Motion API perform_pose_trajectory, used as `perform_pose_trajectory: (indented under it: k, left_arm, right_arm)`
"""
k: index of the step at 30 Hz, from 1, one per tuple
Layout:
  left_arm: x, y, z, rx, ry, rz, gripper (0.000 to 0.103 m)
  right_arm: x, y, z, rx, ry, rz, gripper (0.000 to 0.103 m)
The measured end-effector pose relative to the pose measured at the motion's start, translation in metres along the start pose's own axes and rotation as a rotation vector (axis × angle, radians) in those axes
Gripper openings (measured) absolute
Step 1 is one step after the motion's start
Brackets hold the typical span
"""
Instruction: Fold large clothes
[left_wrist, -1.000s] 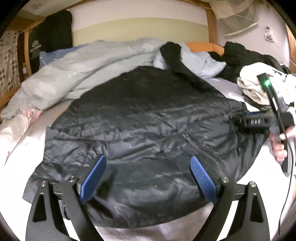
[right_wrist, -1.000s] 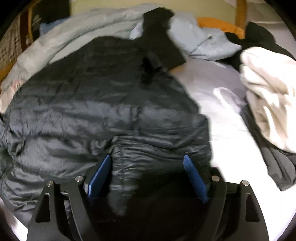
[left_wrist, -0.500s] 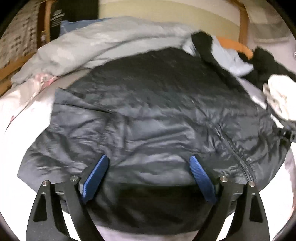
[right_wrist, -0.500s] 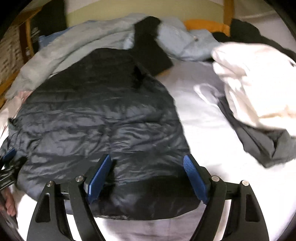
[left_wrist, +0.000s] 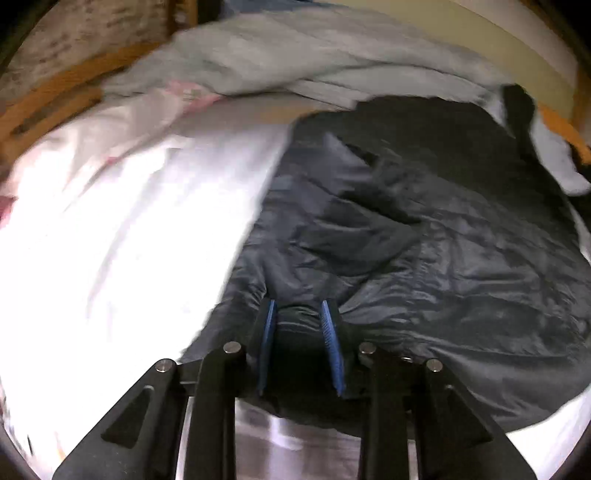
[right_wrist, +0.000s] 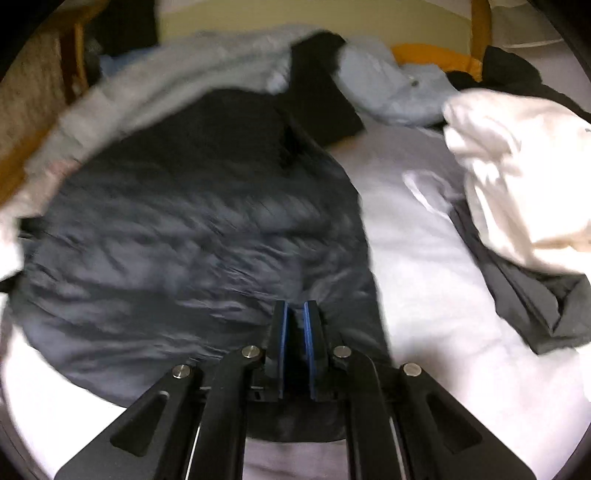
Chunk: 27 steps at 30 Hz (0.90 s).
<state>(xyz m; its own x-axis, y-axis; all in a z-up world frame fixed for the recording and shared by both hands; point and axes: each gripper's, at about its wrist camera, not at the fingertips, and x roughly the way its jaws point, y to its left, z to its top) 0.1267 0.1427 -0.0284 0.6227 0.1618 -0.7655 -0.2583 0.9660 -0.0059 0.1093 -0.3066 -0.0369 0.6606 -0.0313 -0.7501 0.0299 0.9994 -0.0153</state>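
In the left wrist view, the dark jacket (left_wrist: 424, 229) is lying spread on the bed (left_wrist: 129, 221), and a bunched fold of its near hem is being squeezed between the closing jaws of the left gripper (left_wrist: 297, 314). In the right wrist view, the jacket's (right_wrist: 192, 229) near edge is being pinched by the right gripper (right_wrist: 294, 314), whose jaws are closing, almost together.

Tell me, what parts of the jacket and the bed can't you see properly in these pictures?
- Jacket near hem, left wrist view: covered by the left gripper, whose jaws are closing on a bunched fold.
- Jacket's left edge, right wrist view: smeared by motion blur.
- Cloth pinched by the right gripper: hidden between its fingers.
- White garment: cut off by the picture's right edge.
- Dark clothes beneath it: mostly covered.
- Bed sheet, left wrist view: washed out by glare.
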Motion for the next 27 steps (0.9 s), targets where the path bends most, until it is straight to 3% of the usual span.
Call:
perform_pose_trajectory:
  k: [5, 9, 11, 15, 17, 19, 21, 23, 24, 25, 27]
  left_arm:
    - [-0.007, -0.002, -0.009, -0.01, -0.023, 0.055, 0.026]
    - [-0.047, 0.007, -0.014, -0.062, -0.109, -0.131, 0.027]
    - [-0.077, 0.0, -0.019, -0.022, -0.184, -0.183, 0.031]
    - [-0.107, -0.022, -0.031, 0.073, -0.233, -0.274, 0.034]
    - [-0.11, -0.039, -0.04, 0.157, -0.226, -0.26, 0.035]
    - [-0.103, -0.054, -0.046, 0.232, -0.177, -0.291, 0.037]
    - [-0.096, -0.065, -0.052, 0.293, -0.119, -0.333, 0.037]
    - [-0.096, -0.077, -0.061, 0.348, -0.112, -0.307, 0.044]
    - [-0.095, -0.082, -0.066, 0.383, -0.114, -0.286, 0.051]
    - [-0.093, -0.086, -0.07, 0.404, -0.109, -0.275, 0.054]
    - [-0.083, -0.089, -0.076, 0.436, -0.053, -0.267, 0.065]
  right_arm:
    - [0.001, -0.026, -0.007, 0.04, -0.015, -0.118, 0.01]
    - [-0.02, -0.05, -0.005, 0.12, -0.073, -0.09, 0.01]
    - [-0.044, -0.051, 0.0, 0.102, -0.16, -0.109, 0.01]
    - [-0.077, -0.041, 0.001, 0.059, -0.241, -0.034, 0.013]
    - [-0.085, -0.026, -0.008, 0.016, -0.238, -0.004, 0.018]
    - [-0.084, -0.01, -0.017, -0.033, -0.217, 0.029, 0.026]
    - [-0.082, 0.011, -0.025, -0.085, -0.196, 0.067, 0.026]
    - [-0.081, 0.033, -0.038, -0.14, -0.178, 0.076, 0.027]
    - [-0.077, 0.042, -0.042, -0.169, -0.169, 0.08, 0.033]
    - [-0.075, 0.052, -0.049, -0.203, -0.158, 0.079, 0.045]
    - [-0.072, 0.068, -0.058, -0.256, -0.151, 0.072, 0.061]
